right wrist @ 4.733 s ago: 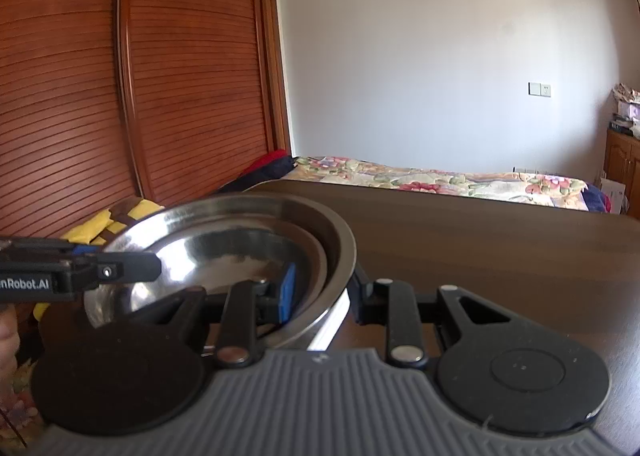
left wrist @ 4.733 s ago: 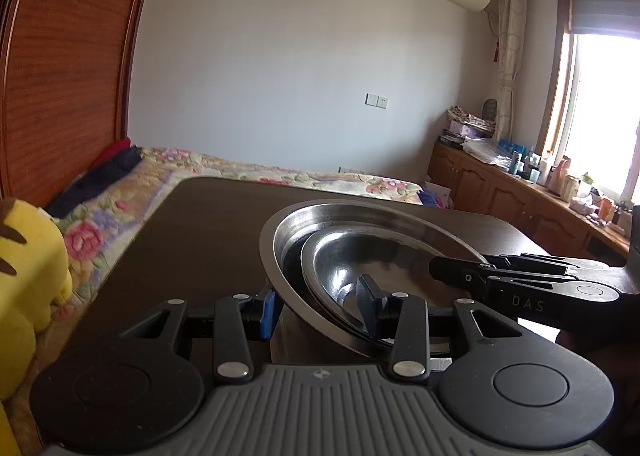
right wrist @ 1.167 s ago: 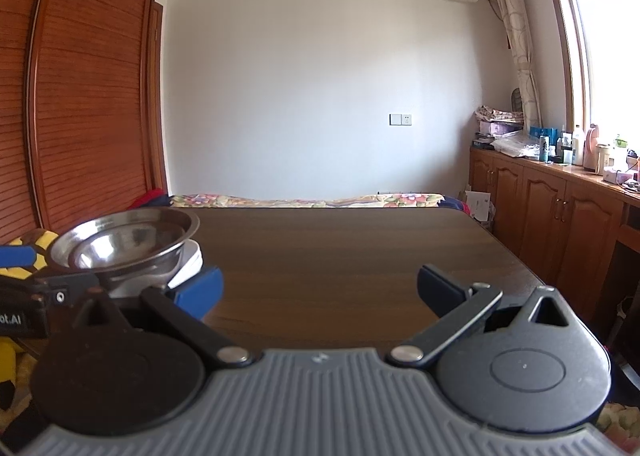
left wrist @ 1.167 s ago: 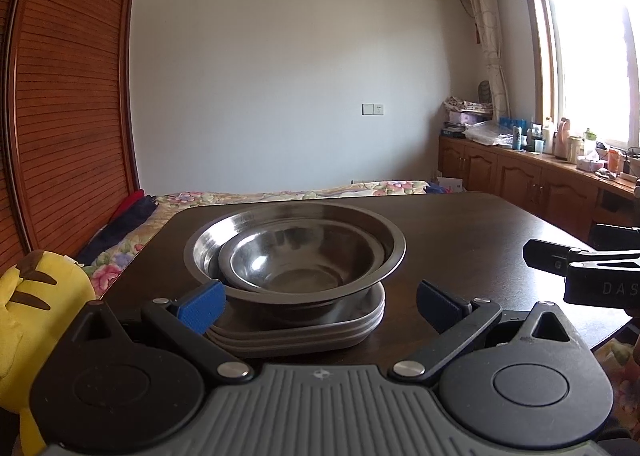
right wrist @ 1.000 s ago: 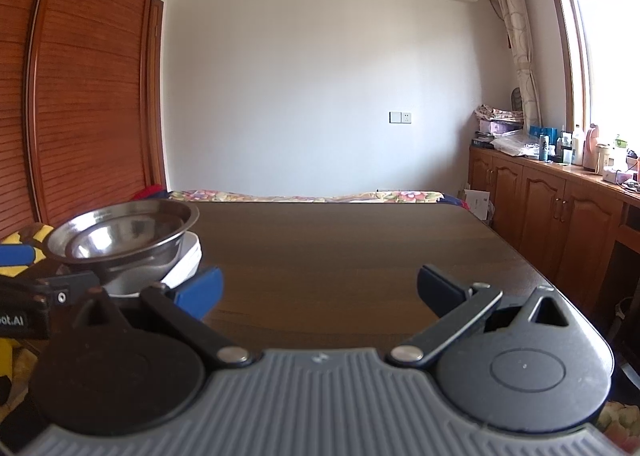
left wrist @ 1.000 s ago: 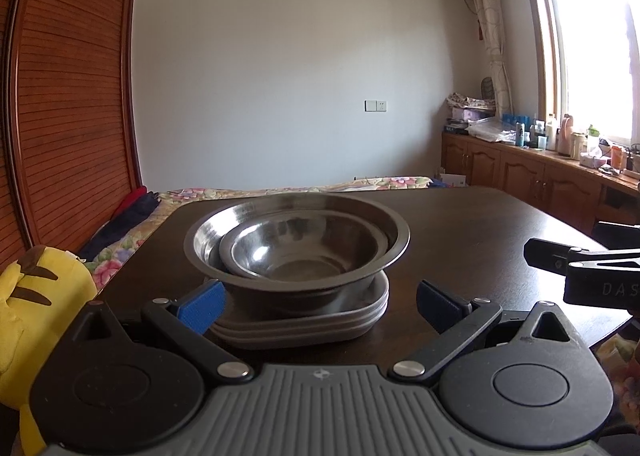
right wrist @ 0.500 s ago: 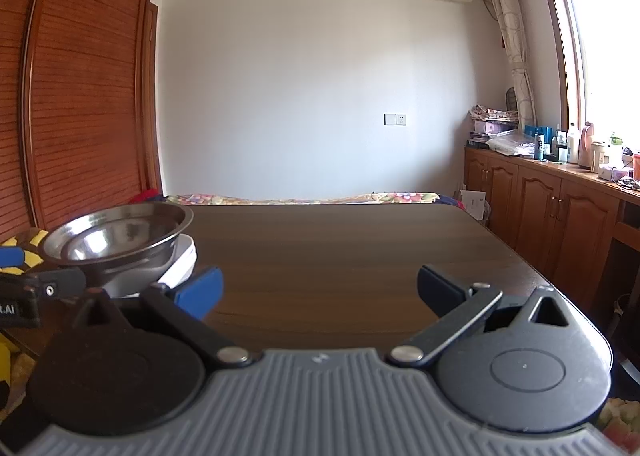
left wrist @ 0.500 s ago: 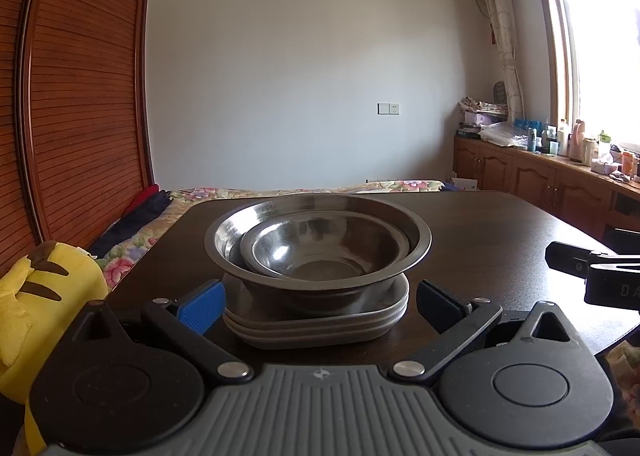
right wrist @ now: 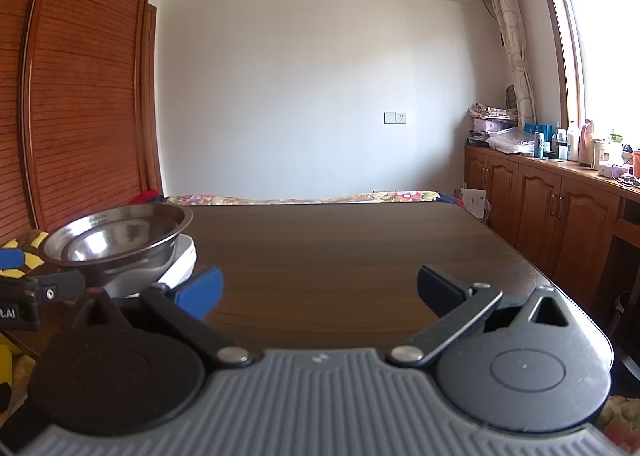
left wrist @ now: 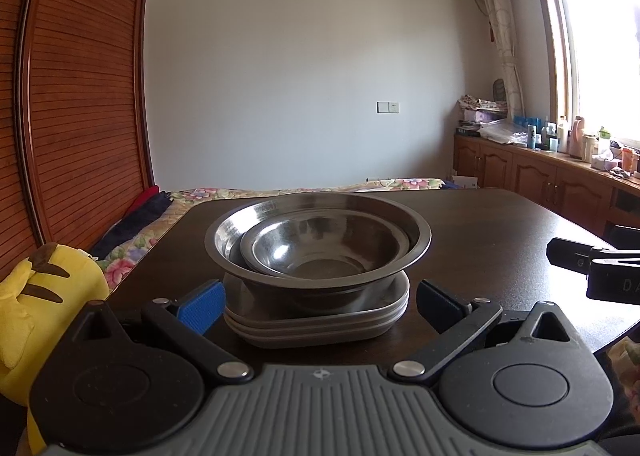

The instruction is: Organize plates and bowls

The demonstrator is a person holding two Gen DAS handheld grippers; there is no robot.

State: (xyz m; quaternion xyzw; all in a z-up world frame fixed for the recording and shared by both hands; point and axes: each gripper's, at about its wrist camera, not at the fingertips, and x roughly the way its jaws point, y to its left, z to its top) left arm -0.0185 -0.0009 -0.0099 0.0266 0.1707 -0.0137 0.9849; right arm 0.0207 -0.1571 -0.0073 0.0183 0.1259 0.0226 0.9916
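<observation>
A small steel bowl sits nested inside a larger steel bowl, and both rest on a stack of grey plates on the dark wooden table. My left gripper is open, its fingers level with the stack and spread to either side, holding nothing. In the right wrist view the same large steel bowl and plates stand at the left. My right gripper is open and empty over bare table, to the right of the stack.
A yellow plush toy sits off the table's left edge. A bed with a floral cover lies beyond the far edge. Wooden cabinets with bottles run along the right wall under the window. A slatted wooden wardrobe stands at the left.
Both grippers were shut on the big bowl's rim; they have let go, opened and pulled back. The bowls now rest on the plates. Lately the left view drifted slightly.
</observation>
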